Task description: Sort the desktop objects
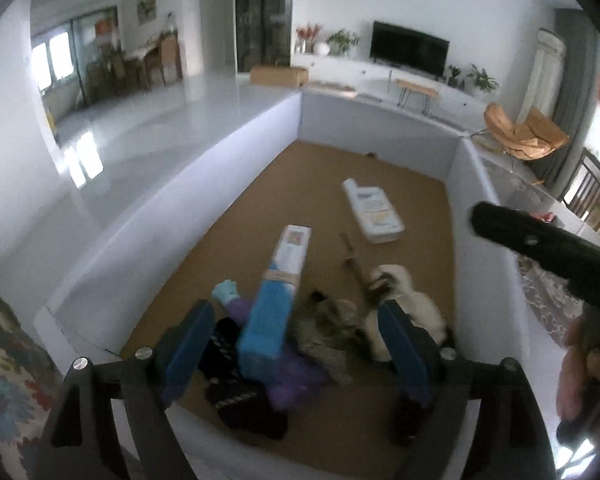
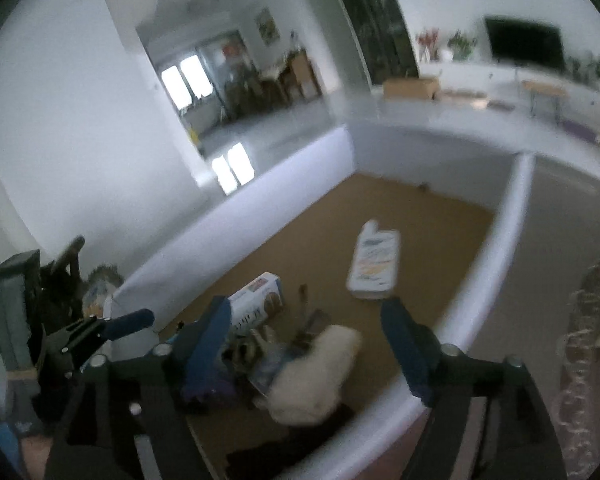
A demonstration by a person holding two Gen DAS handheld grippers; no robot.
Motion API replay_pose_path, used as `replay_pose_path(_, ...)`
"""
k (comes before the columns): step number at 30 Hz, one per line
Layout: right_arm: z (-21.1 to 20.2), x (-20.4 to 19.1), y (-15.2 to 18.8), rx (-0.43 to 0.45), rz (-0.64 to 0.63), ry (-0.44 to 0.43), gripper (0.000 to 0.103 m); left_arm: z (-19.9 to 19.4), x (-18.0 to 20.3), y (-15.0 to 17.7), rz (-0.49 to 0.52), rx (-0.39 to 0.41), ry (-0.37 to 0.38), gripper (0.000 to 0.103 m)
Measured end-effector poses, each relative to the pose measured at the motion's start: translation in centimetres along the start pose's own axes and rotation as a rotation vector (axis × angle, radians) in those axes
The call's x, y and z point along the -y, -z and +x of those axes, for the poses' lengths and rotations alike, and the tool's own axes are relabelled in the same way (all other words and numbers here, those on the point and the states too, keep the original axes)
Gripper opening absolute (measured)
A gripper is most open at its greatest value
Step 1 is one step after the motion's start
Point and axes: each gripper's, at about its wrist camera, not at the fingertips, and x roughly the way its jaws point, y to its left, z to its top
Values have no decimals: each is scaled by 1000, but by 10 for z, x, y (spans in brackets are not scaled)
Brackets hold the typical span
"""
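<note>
One bin: a white-walled bin with a brown cork-like floor; every loose thing in view lies inside it
Far end of bin: a flat white bottle lies on its side, apart from the pile
Middle of bin: a long blue-and-white box lies lengthwise, its near end resting on the pile
Near end of bin: a pile of soft things; a purple toy with a pale blue hand, a dark cloth, a mottled grey-brown cloth, a cream plush toy; a thin wooden stick lies between box and plush toy
Left gripper: above the pile, fingers spread wide apart, nothing between them pressed
Right gripper: above the near end of the bin; fingers spread wide, nothing clamped; the view is blurred
Outside the bin: a flowered cloth to the left on the worktop; a lacy patterned cloth to the right
Hand: part of a hand on the right gripper's black handle, at the right edge of the left wrist view
</note>
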Motion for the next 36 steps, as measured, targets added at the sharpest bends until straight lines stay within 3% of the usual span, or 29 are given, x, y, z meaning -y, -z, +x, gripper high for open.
replay_pose_path(3,-55,28,19,97,-21,72,99,-24,31,2,44,72,62,83)
replay_pose_path(5,-87,56,38,125,-28,173,103,-44,70,7,97,117,140,84)
replay_pose_path(7,-106,85,60,99,-25,255,103,-57,100,16,141,136,208,85)
replay_pose_path(9,-125,128,92,24,4,367,102,-65,137,27,192,138,293,94)
replay_pose_path(11,-142,165,117,-36,49,458,102,-63,175,43,237,109,375,100)
replay_pose_path(13,-164,200,142,-71,104,559,103,-53,206,56,285,68,409,100)
replay_pose_path(16,-193,236,163,-103,182,637,102,-19,251,82,366,-18,391,100)
replay_pose_path(19,-211,257,179,-115,242,667,102,-2,269,95,394,-64,352,100)
replay_pose_path(32,-203,270,190,-137,286,677,103,76,306,70,459,-63,203,100)
replay_pose_path(36,-200,267,190,-159,263,694,103,87,296,65,416,-89,218,101)
